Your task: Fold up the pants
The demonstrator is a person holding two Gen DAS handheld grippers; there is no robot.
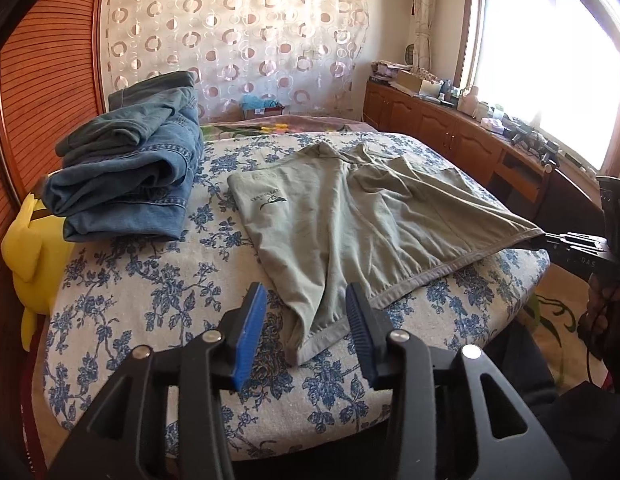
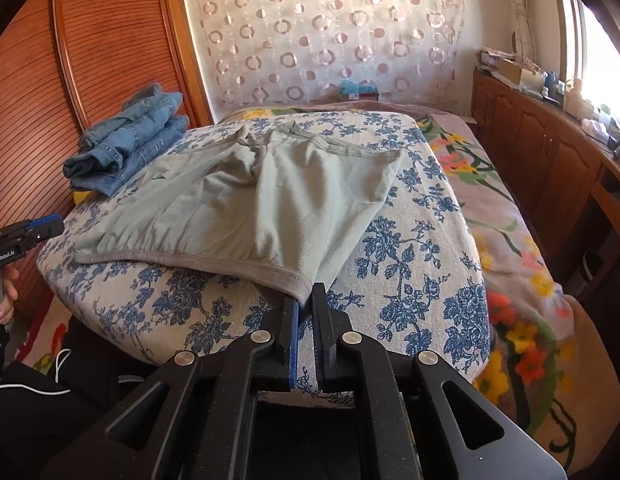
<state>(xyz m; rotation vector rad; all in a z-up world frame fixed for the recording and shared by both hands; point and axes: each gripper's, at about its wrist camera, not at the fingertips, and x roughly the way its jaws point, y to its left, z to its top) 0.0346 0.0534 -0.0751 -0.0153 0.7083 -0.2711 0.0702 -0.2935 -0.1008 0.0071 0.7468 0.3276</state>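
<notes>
Soft, light pants [image 1: 350,216]: right tongs [image 2: 306,308] clamp waistband corner; open left tongs [image 1: 306,320] straddle opposite corner, best hold.

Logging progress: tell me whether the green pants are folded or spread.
Spread. The green pants lie flat across the cushion, waistband unfolded, one corner pinched by the right gripper.

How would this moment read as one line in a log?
left gripper: open, at waistband corner | right gripper: shut on green shorts | jeans: folded aside
</notes>
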